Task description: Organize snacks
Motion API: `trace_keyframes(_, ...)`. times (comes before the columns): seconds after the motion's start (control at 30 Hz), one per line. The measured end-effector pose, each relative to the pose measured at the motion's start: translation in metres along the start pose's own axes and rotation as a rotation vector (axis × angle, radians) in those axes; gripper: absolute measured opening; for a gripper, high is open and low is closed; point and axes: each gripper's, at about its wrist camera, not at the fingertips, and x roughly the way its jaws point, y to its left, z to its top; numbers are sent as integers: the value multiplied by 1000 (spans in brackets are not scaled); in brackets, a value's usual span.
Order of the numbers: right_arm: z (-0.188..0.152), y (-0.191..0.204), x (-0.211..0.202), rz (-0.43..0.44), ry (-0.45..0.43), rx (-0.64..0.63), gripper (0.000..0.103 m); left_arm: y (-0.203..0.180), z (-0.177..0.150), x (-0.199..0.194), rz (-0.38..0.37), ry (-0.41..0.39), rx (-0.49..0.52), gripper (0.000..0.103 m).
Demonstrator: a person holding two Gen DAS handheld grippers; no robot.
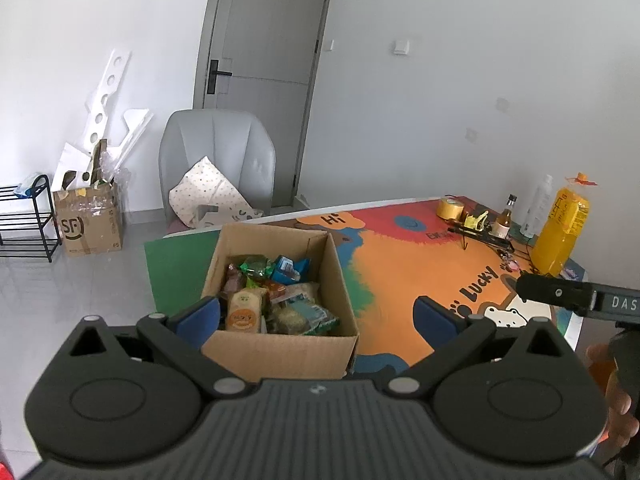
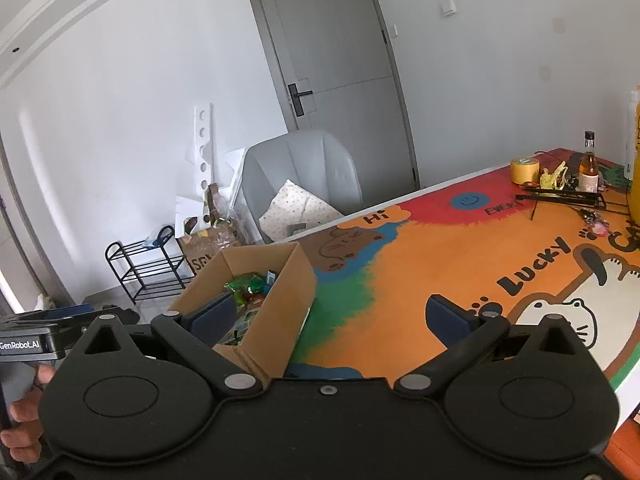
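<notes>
- Both the left gripper (image 1: 316, 312) and right gripper (image 2: 346, 316) are held wide open, empty, above the cardboard box (image 1: 280, 344);
- One snack packet (image 1: 244, 312) inside the box is best approached squarely, gripped by its edges.

We see an open cardboard box (image 1: 276, 344) upright at the counter's left edge, w/ mixed snack packets (image 1: 276, 300) piled inside: green, blue, orange wrappers.

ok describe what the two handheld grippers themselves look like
Both the left gripper and right gripper are matte black plastic, with round side housings, silver pivot pins and blue-padded jaws. White lettering runs along their sides: the left's reads GenRobot.AI. Bare hands hold them; no cables visible.
</notes>
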Motion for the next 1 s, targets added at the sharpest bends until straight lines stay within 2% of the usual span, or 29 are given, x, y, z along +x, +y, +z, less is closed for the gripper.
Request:
trace_keyframes(0.4, -1, 17, -35, 56, 13, -69, 103, 1, -1, -35, -19, -27, 37, 102)
trace_keyframes(1.0, -6, 14, -38, 69, 39, -49, 103, 5, -4, -36, -12, -20, 35, 102)
